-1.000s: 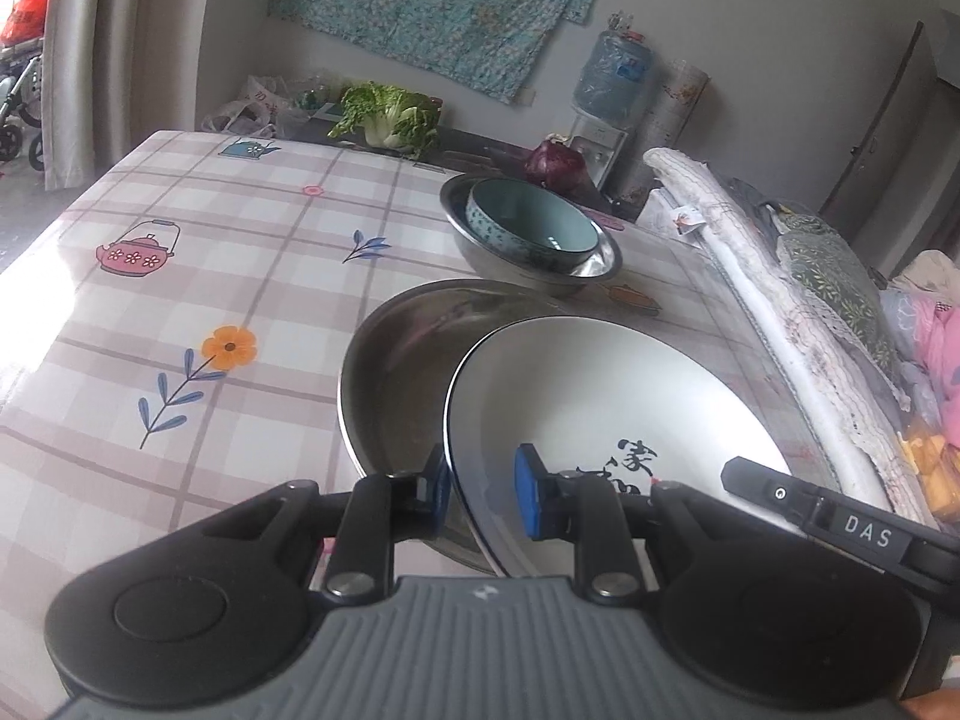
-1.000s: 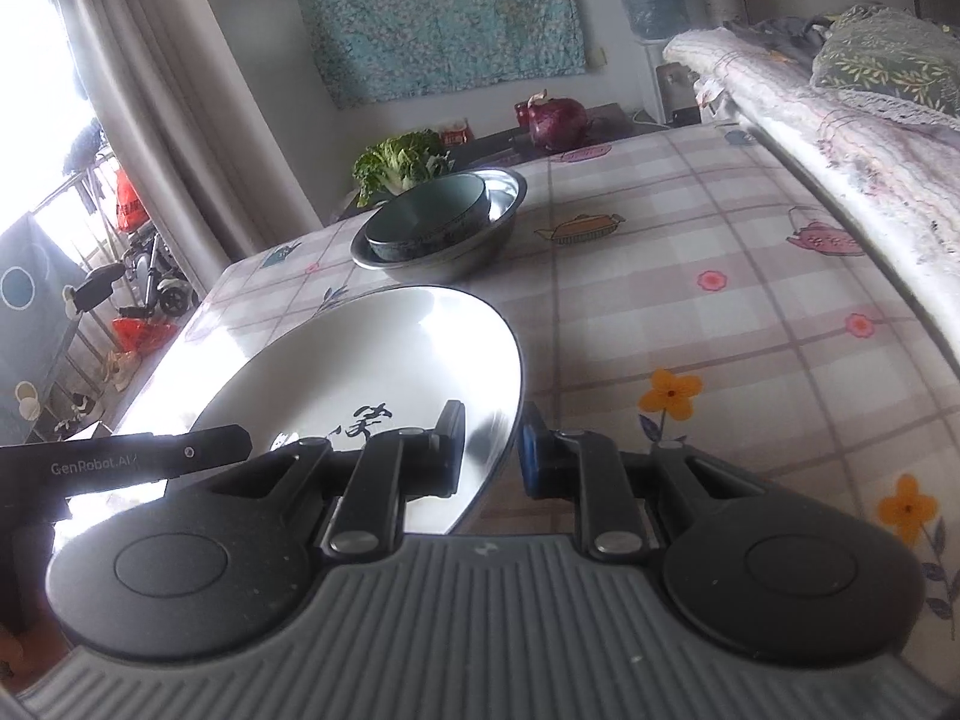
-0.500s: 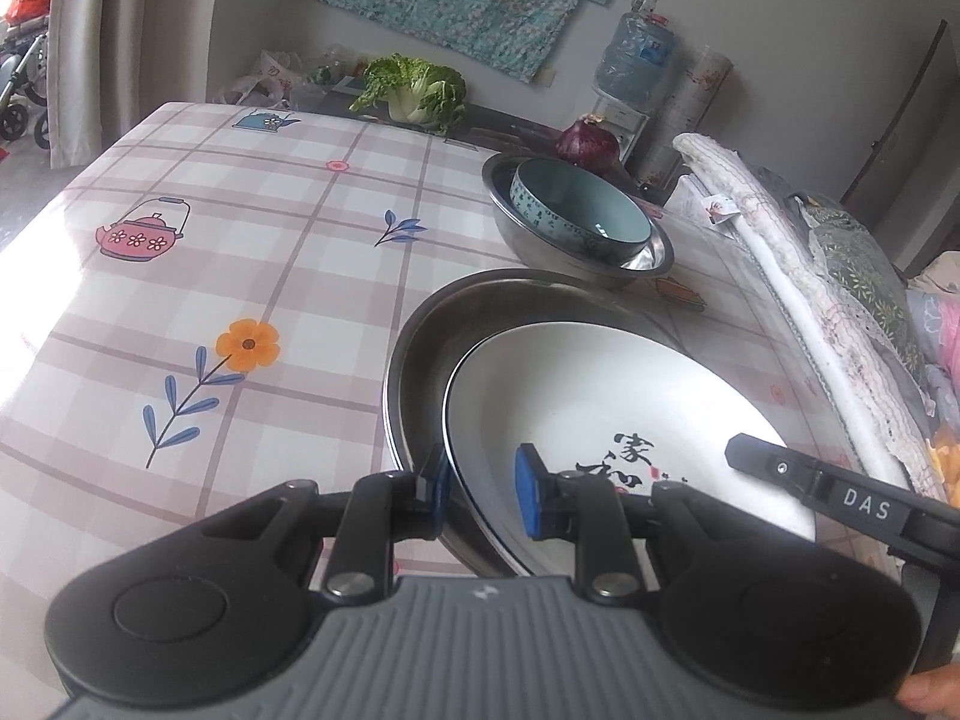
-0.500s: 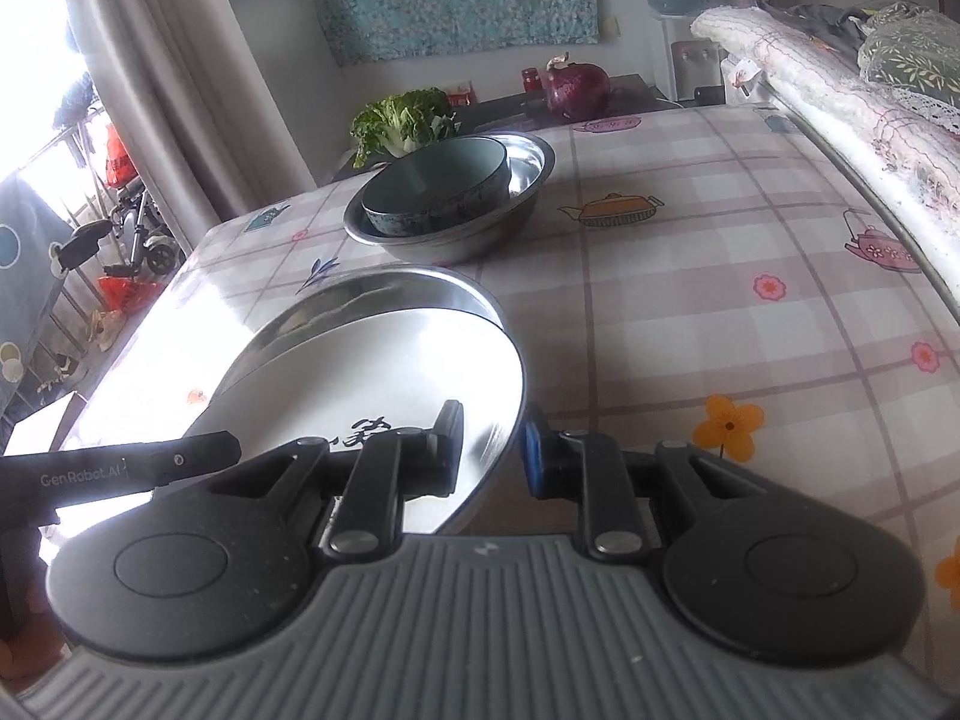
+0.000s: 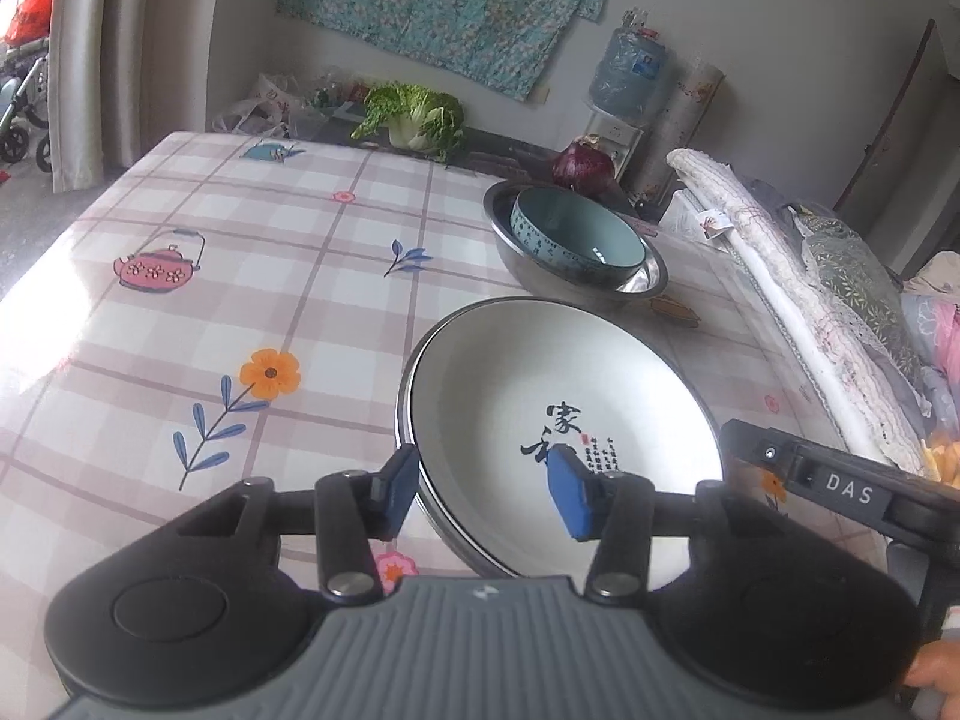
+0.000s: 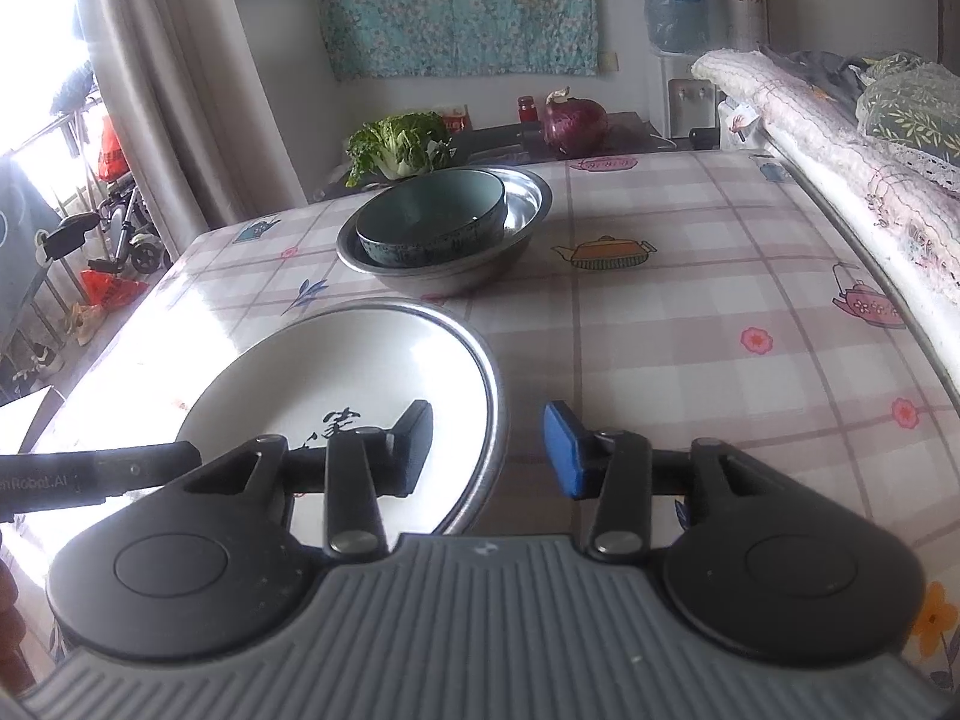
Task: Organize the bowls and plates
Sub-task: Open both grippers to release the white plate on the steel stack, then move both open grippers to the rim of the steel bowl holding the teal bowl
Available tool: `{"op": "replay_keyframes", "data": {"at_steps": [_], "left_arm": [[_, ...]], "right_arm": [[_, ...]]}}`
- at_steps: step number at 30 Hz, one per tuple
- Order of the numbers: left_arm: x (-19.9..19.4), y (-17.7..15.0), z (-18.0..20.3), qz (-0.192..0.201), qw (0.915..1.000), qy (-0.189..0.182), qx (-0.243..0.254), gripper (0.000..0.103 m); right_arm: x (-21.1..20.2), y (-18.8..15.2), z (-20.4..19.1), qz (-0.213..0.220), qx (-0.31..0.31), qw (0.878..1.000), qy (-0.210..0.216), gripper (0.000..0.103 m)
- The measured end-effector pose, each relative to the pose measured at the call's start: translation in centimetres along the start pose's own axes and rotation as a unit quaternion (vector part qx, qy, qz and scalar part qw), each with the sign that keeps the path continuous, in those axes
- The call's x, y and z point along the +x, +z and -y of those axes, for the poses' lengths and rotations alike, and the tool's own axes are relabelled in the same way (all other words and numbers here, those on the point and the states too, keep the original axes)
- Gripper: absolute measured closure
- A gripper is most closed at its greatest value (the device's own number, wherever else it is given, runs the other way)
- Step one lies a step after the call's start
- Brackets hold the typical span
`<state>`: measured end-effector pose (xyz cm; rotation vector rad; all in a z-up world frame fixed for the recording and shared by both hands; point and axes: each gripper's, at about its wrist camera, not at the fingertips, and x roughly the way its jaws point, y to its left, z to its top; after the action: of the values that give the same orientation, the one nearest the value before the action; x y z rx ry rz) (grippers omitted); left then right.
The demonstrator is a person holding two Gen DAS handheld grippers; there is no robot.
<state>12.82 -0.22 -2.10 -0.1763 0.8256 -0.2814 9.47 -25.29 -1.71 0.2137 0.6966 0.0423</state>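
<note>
Bare tablecloth (image 5: 252, 300) open to the left; ahead, white plate (image 5: 558, 420) nested in metal plate (image 6: 489, 372), metal bowl (image 5: 600, 291) beyond; bedding (image 5: 798, 300) bounding the right.

Checked tablecloth (image 5: 252, 276), grey wall (image 5: 750, 30) with floral cloth (image 5: 444, 6), curtained daylight window (image 6: 78, 60).

The white plate (image 5: 558, 420) lies nested in a metal plate (image 6: 489, 396) near the table's (image 5: 240, 276) front edge. Behind it, toward the far edge, a ceramic bowl (image 5: 576, 237) sits inside a metal basin (image 5: 651, 276).
</note>
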Motion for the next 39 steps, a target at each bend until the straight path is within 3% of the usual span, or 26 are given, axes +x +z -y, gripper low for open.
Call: {"op": "replay_keyframes", "data": {"at_steps": [4, 15, 24, 39], "left_arm": [[-0.5, 0.3, 0.3, 0.003, 0.9999, 0.009, 0.012, 0.048], [-1.4, 0.2, 3.1, -0.003, 0.9956, 0.046, 0.082, 0.013], [-1.9, -0.3, 3.9, -0.016, 0.9923, 0.077, 0.095, 0.010], [-1.5, 0.9, 4.1, -0.013, 0.9884, 0.102, 0.111, 0.009]], "right_arm": [[-0.4, -0.1, -0.2, 0.003, 0.003, 1.000, 0.003, 0.061], [-3.1, -0.2, -0.8, 0.017, -0.001, 1.000, 0.005, 0.047], [-4.7, -0.4, -1.7, 0.013, -0.025, 1.000, 0.012, 0.026], [-4.2, 1.6, -1.9, 0.013, -0.042, 0.998, 0.040, 0.022]]}}
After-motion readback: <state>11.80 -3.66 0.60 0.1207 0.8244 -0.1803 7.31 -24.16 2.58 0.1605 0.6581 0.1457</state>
